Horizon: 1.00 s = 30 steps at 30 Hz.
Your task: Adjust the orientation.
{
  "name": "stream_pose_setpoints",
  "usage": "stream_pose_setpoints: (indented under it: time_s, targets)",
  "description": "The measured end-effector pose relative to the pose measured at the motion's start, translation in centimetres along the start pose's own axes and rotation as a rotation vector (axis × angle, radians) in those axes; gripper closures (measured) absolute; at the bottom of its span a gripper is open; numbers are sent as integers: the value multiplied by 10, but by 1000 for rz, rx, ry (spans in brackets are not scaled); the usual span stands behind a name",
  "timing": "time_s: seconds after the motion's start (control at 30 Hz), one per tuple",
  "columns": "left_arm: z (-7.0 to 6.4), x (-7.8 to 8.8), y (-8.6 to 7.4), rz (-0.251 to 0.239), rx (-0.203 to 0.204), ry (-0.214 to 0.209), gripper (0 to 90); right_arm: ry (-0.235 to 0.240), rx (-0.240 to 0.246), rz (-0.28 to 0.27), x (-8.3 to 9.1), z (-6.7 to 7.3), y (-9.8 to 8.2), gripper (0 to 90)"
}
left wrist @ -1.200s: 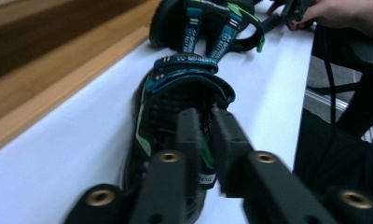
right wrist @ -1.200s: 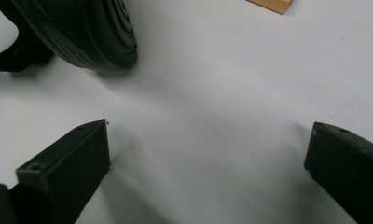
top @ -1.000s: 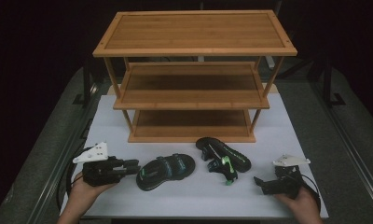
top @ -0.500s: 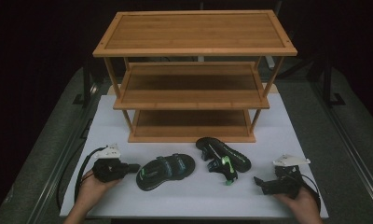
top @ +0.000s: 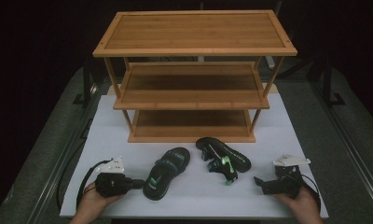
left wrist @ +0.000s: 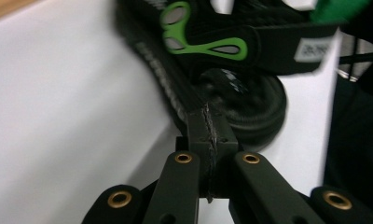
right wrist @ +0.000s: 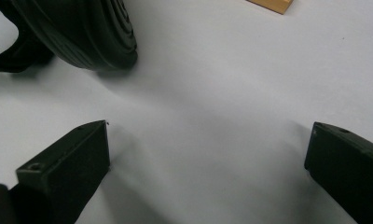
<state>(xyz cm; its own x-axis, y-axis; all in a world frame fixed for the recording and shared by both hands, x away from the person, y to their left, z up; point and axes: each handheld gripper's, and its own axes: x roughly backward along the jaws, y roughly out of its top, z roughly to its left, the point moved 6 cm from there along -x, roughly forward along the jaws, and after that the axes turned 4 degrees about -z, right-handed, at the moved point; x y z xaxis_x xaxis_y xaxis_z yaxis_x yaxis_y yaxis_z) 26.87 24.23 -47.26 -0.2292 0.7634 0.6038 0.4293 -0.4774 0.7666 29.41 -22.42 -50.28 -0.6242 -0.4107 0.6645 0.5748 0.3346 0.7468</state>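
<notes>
Left gripper (left wrist: 208, 140) closed, right gripper (right wrist: 208, 154) spread

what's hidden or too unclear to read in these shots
- Left hand-held gripper view: label on the left sandal's strap, blurred; the sandal's toe end, cut off by the top edge.
- Right hand-held gripper view: right sandal, cut off by the top-left corner.
- High view: back of the rack's bottom shelf, shadowed by the middle shelf.

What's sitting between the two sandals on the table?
Nothing: the high view shows bare white tabletop between the flat sandal and the sandal lying on its side.
</notes>
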Motion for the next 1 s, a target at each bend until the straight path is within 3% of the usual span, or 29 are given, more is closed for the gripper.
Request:
stream_pose_setpoints:
  time_s: [0.2,0.47,0.57,0.67,0.73,0.77,0.8,0.83,1.0]
  targets:
    - [-22,-15,6,16,-35,-79,900,-2,0,0,0,0,0,0]
    - [-24,-18,6,32,-43,-93,900,-1,1,0,0,0,0,0]
    - [-22,-14,8,11,-40,-92,894,-1,0,0,0,0,0,0]
    - [-15,-5,19,-54,-28,-59,757,-1,1,0,0,0,0,0]
    - [-11,3,34,-106,-19,-62,707,-1,0,1,0,0,0,0]
    - [-11,3,34,-106,-19,-62,666,-1,0,1,0,0,0,0]
    - [-9,4,40,-115,-23,-64,666,-1,0,1,0,0,0,0]
    - [-5,5,51,-128,-34,-51,608,-1,2,0,0,0,0,0]
    - [5,-5,77,-151,-59,-36,541,0,1,0,0,0,0,0]
